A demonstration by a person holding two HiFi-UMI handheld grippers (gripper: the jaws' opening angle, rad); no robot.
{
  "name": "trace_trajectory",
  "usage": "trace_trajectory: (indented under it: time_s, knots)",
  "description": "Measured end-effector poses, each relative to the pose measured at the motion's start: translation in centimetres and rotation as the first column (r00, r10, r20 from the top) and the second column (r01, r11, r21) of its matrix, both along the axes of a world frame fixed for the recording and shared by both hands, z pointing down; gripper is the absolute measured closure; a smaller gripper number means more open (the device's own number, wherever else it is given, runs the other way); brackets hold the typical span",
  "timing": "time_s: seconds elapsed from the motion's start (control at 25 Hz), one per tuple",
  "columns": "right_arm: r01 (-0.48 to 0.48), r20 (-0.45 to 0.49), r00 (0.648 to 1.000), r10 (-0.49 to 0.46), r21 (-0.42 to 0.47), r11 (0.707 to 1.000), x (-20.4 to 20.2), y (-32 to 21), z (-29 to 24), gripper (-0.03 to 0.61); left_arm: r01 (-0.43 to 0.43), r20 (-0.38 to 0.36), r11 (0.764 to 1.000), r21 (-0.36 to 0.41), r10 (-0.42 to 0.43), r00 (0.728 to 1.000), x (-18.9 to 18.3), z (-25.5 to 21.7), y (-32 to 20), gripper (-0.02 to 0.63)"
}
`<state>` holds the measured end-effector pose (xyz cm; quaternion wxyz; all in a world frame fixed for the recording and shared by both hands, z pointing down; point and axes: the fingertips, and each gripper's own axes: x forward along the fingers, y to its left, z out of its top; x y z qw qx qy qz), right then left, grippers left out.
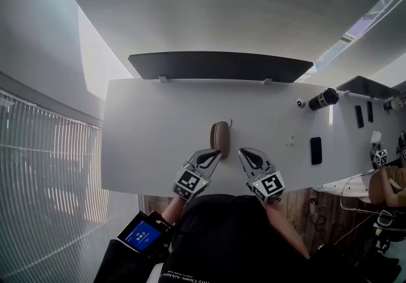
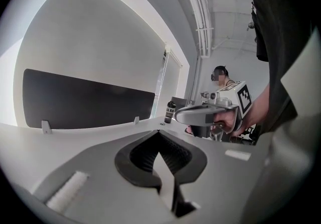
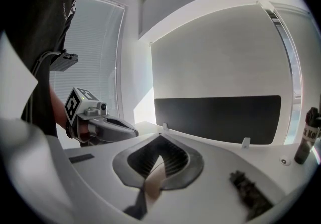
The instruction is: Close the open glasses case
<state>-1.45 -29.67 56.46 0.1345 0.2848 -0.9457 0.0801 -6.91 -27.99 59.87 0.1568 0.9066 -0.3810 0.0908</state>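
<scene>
Left gripper [image 1: 216,153]: jaws together at the tips, nothing between them; it hovers over the near edge of the surface [image 1: 152,129], its tip just at 6 o'clock of the case.
Right gripper [image 1: 244,152]: jaws likewise met at the tips and holding nothing; it is level with the left one, with the case at its 10 o'clock.
Glasses case [image 1: 220,137]: brown oval lying lengthwise on the surface, between the two gripper tips and a little beyond them, touched by neither.
Lid: the head view shows one rounded shape with no half standing up or folded out; the seam is too small to read.
Step in hand: as I judge it, this fits a case already shut with both grippers idle beside it, or a lid only resting ajar and waiting to be pressed home.
Next move: it calls for a clear sight of the seam along the case's long edge before anything else.
</scene>
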Motion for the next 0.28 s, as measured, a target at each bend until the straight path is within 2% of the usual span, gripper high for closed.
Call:
trace_trajectory:
  time_s: [0.28]
  knots:
    - [0.012,-0.014,1.000,-0.012,-0.004,1.000,-0.8,1.2,0.5,0.574,0.001,-0.006,1.000,-0.007,-0.001,1.000,-0.5,0.2,1.3,0.607]
